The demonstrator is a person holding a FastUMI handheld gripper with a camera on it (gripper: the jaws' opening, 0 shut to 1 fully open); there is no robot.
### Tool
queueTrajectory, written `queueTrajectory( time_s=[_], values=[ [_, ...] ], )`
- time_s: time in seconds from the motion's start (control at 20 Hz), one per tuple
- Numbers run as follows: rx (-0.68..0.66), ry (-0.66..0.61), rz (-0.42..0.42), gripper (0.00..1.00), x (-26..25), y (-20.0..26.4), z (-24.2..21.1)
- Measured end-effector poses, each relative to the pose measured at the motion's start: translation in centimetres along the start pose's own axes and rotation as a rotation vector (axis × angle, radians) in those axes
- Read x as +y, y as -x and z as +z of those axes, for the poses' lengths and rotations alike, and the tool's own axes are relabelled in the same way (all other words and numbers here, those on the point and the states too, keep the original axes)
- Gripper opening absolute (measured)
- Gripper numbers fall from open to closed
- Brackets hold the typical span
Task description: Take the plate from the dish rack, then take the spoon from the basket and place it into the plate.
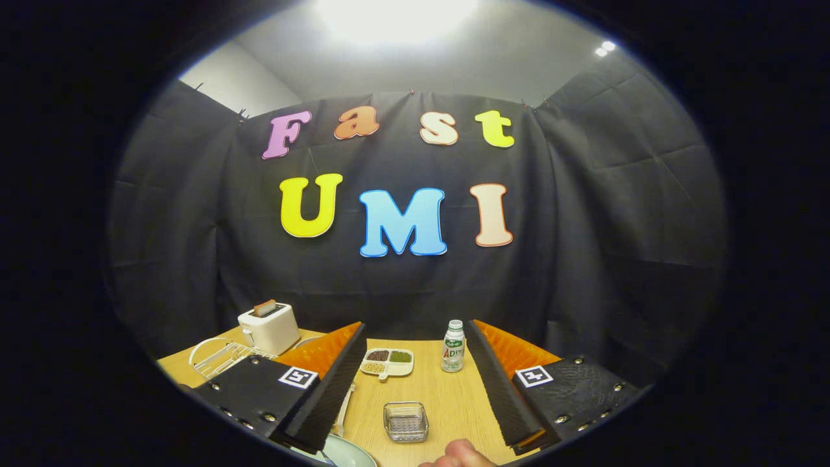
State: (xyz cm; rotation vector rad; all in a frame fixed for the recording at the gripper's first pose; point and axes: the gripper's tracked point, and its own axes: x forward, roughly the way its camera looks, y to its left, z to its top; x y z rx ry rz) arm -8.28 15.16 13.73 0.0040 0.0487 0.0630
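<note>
Wooden surface (447, 395): fingers (415, 389) spread wide, holding nothing; plate (347, 453) already down by the left finger, spoon (343, 408) beside it (basket (406, 421) looks empty), so step seems finished.

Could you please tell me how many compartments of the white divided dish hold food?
3: in the white divided dish beyond the open claw, dark filling rear-left, green rear-right, pale beans front-left. Nothing looks hidden.

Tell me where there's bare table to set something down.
Bare wood lies between the open gripper fingers, from the divided snack tray and small bottle back to the clear mesh basket. Crowded beside the left finger: toaster, wire dish rack, plate.
</note>
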Motion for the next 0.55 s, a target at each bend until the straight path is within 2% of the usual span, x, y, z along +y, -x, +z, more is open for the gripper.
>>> queueTrajectory(
  time_s=[0.15,0.55],
  values=[
    [-0.032,-0.041,0.038,0.95,-0.8,0.2,0.6],
    [-0.021,0.010,0.029,0.95,-5.5,-1.0,-1.5]
  ],
)
